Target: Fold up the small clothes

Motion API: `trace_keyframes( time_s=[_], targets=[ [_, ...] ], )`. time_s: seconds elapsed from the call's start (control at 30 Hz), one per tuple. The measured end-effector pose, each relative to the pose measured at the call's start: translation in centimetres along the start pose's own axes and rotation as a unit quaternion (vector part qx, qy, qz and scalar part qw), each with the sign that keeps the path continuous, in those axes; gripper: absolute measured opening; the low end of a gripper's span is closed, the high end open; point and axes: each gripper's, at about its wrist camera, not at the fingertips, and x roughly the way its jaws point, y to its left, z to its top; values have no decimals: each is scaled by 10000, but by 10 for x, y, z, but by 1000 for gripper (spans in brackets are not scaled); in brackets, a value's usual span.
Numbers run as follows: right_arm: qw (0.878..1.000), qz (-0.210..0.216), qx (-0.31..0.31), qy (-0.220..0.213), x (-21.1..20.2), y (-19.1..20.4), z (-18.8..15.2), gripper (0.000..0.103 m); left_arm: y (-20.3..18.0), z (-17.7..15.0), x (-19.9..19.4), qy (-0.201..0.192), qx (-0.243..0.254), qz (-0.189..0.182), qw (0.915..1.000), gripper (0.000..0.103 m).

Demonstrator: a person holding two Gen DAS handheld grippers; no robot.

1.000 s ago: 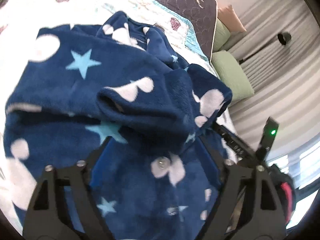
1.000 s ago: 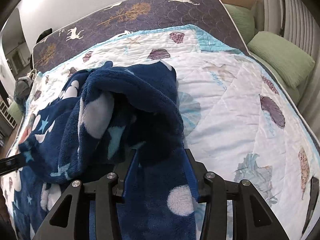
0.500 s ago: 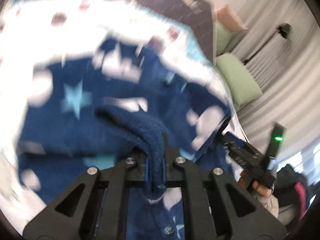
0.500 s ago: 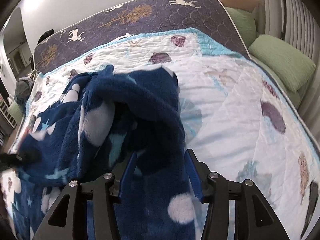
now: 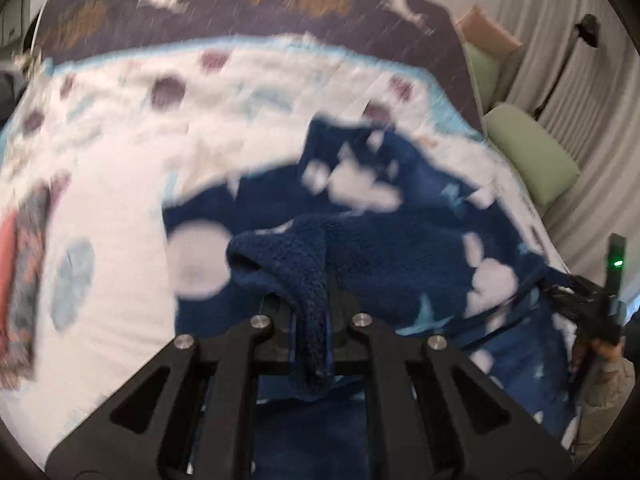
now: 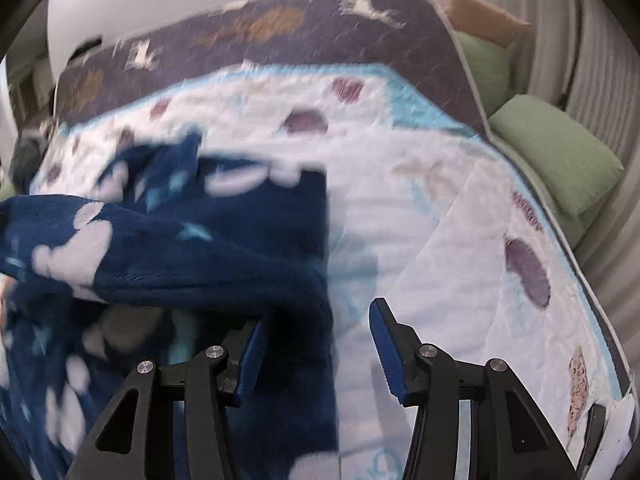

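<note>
White quilt [image 6: 440,240] on the bed carries the blue pajama [image 5: 400,248]; since a second ago the left tongs [image 5: 314,344] have clamped a fold, while the right tongs [image 6: 316,352] gape wide, pajama at their left finger.

Left wrist view: low over bed [image 5: 120,280], facing headboard. Right wrist view: same heading, close. Shared: blue garment [image 5: 400,248], green pillow [image 6: 560,152].

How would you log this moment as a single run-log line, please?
left gripper: shut on fleece garment | right gripper: open, garment edge between fingers | surface: quilt
</note>
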Motion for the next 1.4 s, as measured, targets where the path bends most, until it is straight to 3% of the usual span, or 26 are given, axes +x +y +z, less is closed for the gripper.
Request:
trace_keyframes(
  time_s=[0.07, 0.17, 0.27, 0.37, 0.43, 0.47, 0.5, 0.6, 0.7, 0.77, 0.9, 0.97, 1.0, 1.1, 1.2, 1.23, 1.27, 1.4],
  targets=[
    [9998, 28, 69, 158, 5, -3, -5, 51, 6, -9, 10, 133, -192, -112, 9997, 11],
    [9992, 230, 284, 159, -2, -12, -5, 51, 5, -11, 0, 9, -139, -210, 9997, 11],
    [9996, 192, 206, -4, -19, -12, -1, 52, -1, 1, -27, -391, 35, -421, 9983, 12],
    [9981, 433, 227, -383, -42, -10, 6, 52, -9, 9, -56, -859, 254, -582, 9943, 16],
    [9964, 608, 257, -524, -49, -6, 11, 53, -8, 7, -53, -847, 297, -473, 9948, 35],
    [9958, 704, 235, -535, -48, -1, 13, 54, -5, 5, -42, -624, 285, -325, 9971, 52],
    [9960, 725, 180, -489, -45, 3, 14, 54, 0, -1, -24, -299, 243, -86, 9992, 55],
    [9980, 602, -11, -184, -23, 19, 12, 54, 21, -17, 12, 319, -44, 280, 9991, 54],
    [9983, 568, 48, 109, -4, 22, 3, 55, 37, -19, 14, 241, -548, -73, 9982, 55],
    [9984, 557, 19, 89, -3, 22, -1, 55, 37, -12, 13, 175, -618, -93, 9979, 55],
    [9983, 585, 76, 37, -10, 17, 2, 56, 24, 1, 25, 187, -385, 268, 9987, 53],
    [9971, 705, 200, -206, -20, 15, 9, 55, 19, 2, 34, 196, -259, 236, 9992, 37],
    [9961, 791, 246, -309, -24, 15, 13, 56, 14, 1, 38, 151, -126, 373, 9991, 36],
    [9931, 1095, 228, -355, -25, 26, 21, 56, 5, -9, 49, -5, 286, 830, 9961, 37],
    [9951, 889, -162, 406, 12, 47, 12, 56, -3, -15, 42, -163, 549, 1005, 9933, 37],
    [9950, 853, -197, 486, 21, 48, 5, 55, -2, -16, 34, -150, 571, 997, 9933, 37],
    [9956, 886, -168, 269, 16, 46, 0, 55, -1, -16, 27, -167, 573, 965, 9935, 37],
    [9943, 1059, -51, 145, -12, 34, -4, 56, 18, -29, -20, -415, 439, 993, 9932, 44]
  ],
)
